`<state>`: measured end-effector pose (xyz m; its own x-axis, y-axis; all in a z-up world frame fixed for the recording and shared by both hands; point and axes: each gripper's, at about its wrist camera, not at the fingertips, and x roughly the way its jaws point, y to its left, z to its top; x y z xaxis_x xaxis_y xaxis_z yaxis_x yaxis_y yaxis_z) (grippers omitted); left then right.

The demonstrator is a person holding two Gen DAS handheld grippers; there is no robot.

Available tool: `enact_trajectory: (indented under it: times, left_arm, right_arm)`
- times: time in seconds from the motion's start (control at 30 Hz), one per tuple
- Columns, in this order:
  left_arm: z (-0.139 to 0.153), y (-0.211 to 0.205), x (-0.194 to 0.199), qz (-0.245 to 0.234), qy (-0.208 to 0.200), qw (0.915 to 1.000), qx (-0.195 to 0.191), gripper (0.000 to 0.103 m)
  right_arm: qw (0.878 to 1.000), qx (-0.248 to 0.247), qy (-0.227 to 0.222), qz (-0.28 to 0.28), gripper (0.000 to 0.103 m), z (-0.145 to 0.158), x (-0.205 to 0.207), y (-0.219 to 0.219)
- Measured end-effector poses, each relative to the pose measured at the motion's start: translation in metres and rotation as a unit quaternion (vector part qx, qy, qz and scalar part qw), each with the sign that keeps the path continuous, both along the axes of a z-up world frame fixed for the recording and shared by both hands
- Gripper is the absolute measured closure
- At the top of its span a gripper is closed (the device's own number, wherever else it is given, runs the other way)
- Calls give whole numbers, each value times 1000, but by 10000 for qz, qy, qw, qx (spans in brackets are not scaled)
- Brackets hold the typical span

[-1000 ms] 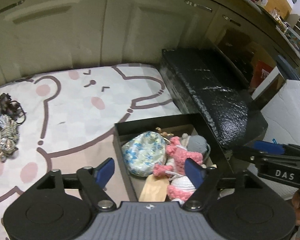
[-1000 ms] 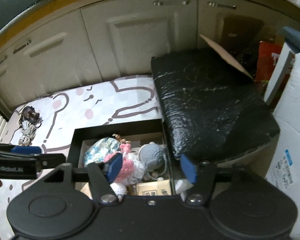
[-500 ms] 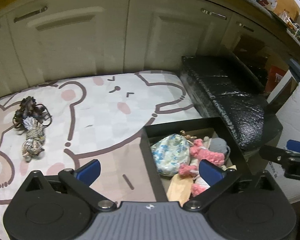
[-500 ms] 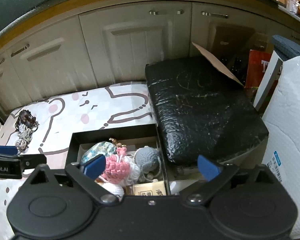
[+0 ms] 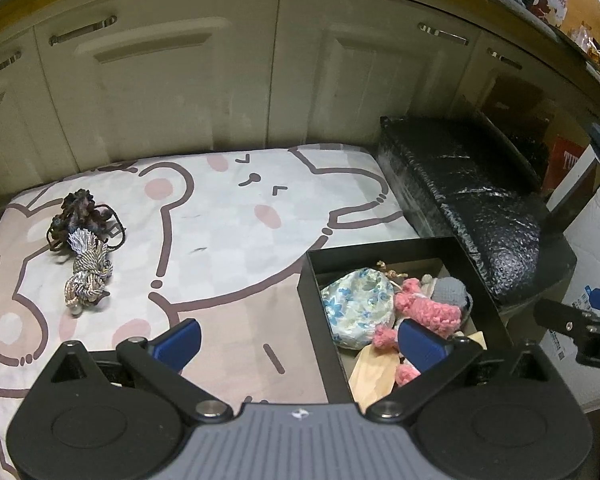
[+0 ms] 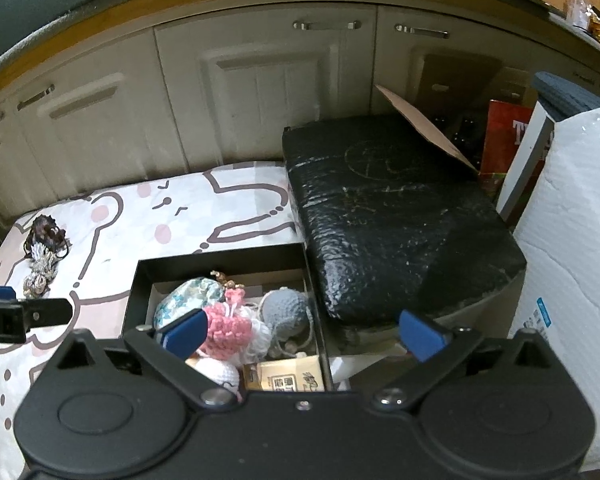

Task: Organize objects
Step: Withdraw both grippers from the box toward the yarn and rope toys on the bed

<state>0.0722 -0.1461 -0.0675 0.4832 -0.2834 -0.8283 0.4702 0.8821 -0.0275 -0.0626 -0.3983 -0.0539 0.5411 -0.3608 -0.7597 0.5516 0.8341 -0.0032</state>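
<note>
Left wrist view: left gripper (image 5: 300,340) wide, empty, above mat (image 5: 228,240). Right gripper (image 6: 302,334) wide, empty, over black box (image 6: 220,258). 2 tassel bundles (image 5: 85,258) lie well apart on mat. Risk: loose cords snag or slip from 1 finger during pickup.

A black open box (image 5: 384,246) sits ahead of the left gripper (image 5: 300,340), under its right finger, and just ahead of the right gripper (image 6: 302,330), toward its left finger. Inside lie a round blue-flowered pouch (image 5: 358,306), a pink crochet toy (image 5: 428,312), a grey crochet ball (image 5: 450,292) and a tan paper packet (image 6: 286,376), crowded together and touching. Far ahead and left of the left gripper, well apart from the box, a dark tangled cord bundle (image 5: 80,216) lies on the mat touching a silver braided tassel (image 5: 86,270) just nearer the gripper.
</note>
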Motion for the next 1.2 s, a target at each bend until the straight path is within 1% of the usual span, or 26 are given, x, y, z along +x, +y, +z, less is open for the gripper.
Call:
enact_trajectory:
  times: [0.3,0.6,0.77,1.07,1.2]
  left_arm:
    - [3,2,-7,53,-58,10000,-58,0]
    - [7,22,-1,252,-147,9995,-77,0]
    - [12,43,8,406,-184,9990,-51,0]
    - [23,95,24,885,-339,9955,-29,0]
    - [27,120,29,1092,-392,9932,44,0]
  right_arm:
    - [9998,-137,111,-28,0,1,-8,4]
    - [9997,-208,-38,-77,0,10,-7,13]
    - [9998,-210,-42,51,0,9,11,26]
    - [9981,-131,-176,579,0,9,57,67]
    - [9964,-79,-222,815,0,8,76,86]
